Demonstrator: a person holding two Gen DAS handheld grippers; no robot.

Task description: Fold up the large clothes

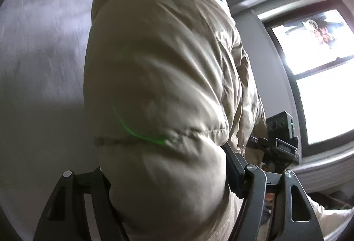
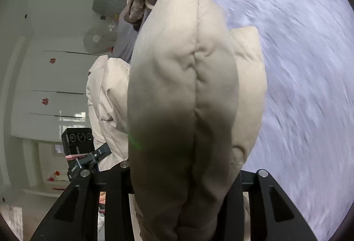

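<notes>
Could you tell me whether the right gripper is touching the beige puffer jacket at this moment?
Touching. In the right wrist view, the beige puffer jacket bulges up from between the two fingers of the right gripper, pinched with no gap on either side.

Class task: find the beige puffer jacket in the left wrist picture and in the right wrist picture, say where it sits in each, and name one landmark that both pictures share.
Left wrist view: the beige puffer jacket fills the centre, from the top edge down between the left gripper fingers.
Right wrist view: the jacket rises up the centre, clamped in the right gripper.
Shared landmark: the grey-lilac bed cover behind it.
</notes>
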